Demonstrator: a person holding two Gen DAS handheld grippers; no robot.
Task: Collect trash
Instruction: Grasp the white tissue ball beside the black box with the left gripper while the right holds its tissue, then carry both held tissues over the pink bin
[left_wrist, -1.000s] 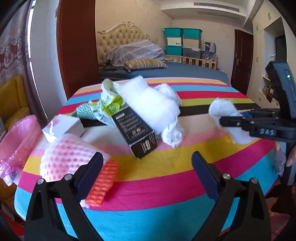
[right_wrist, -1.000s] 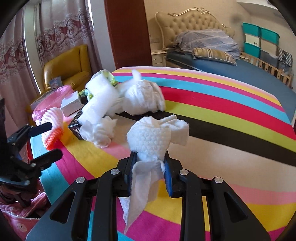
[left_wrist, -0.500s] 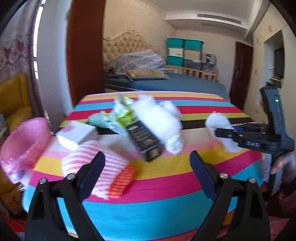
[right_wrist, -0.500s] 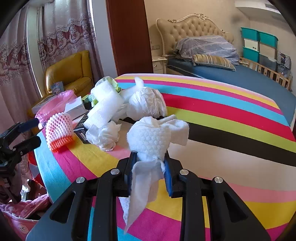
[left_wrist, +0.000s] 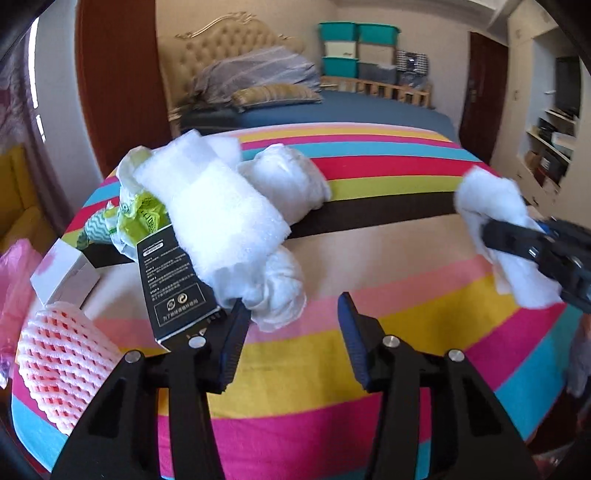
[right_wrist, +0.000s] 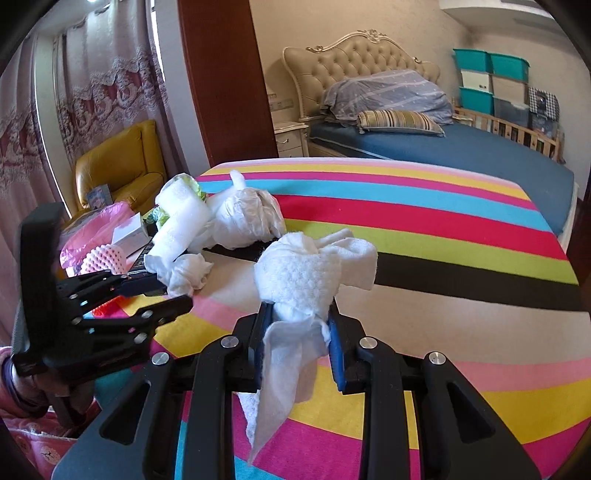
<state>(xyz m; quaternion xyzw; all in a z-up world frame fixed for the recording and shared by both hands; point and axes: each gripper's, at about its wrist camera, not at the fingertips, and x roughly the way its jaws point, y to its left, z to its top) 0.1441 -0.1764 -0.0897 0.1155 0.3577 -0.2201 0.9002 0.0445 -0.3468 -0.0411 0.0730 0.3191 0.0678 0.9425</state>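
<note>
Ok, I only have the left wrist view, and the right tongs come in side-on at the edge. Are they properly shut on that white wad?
Observer: Yes. The right wrist view shows the right tongs shut on the white wad, pinching it low, with its bulk above the grip.
Operator: Anything dangling?
Observer: A loose tail hangs below the grip, toward the camera.
Operator: And where do my left tongs sit from that side?
Observer: The left tongs are open, with the tips right beside the small crumpled tissue. I cannot tell whether they touch it.
</note>
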